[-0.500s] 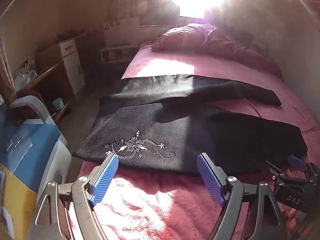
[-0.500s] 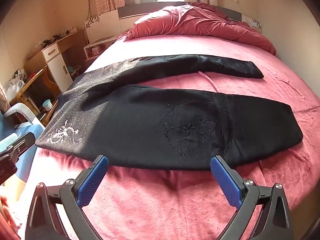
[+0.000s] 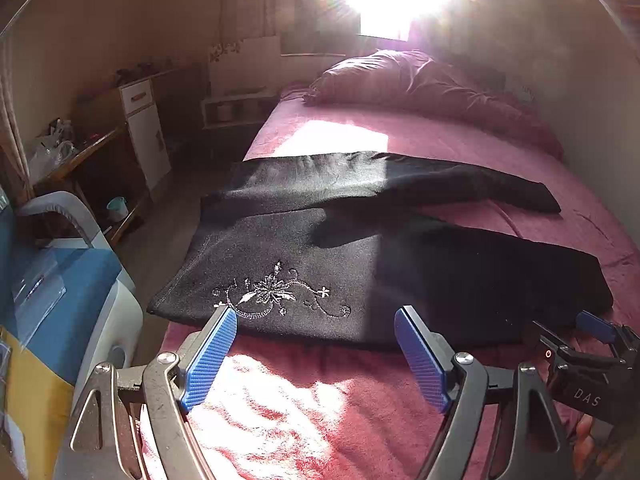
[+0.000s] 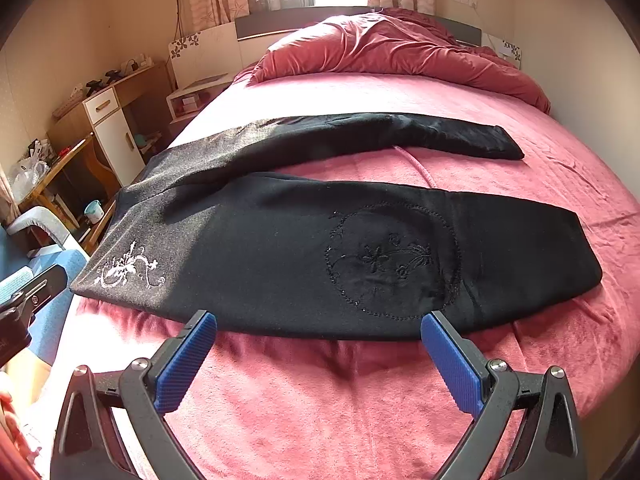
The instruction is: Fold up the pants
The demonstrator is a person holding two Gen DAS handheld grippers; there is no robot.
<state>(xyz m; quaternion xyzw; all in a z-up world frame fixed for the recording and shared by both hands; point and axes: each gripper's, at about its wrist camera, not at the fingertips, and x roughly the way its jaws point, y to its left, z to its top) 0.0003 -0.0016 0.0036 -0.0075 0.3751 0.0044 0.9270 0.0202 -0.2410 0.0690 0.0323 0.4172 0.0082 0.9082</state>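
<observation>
Black pants (image 3: 360,256) (image 4: 304,240) lie flat across the pink bed, waistband to the left, both legs spread apart toward the right. White floral embroidery (image 3: 276,296) (image 4: 128,268) marks the waist corner, and a dark stitched circle (image 4: 392,260) sits on the near leg. My left gripper (image 3: 316,320) hovers open just short of the near edge by the embroidery. Further along the near leg, my right gripper (image 4: 320,324) is open at that same edge, empty. The right gripper also shows at the left wrist view's right edge (image 3: 576,332).
A crumpled red duvet (image 4: 400,52) is piled at the head of the bed (image 4: 320,400). Left of the bed stand a white and wood cabinet (image 4: 108,120), a low desk (image 3: 84,152) and a blue and white appliance (image 3: 60,300). A wall runs along the right.
</observation>
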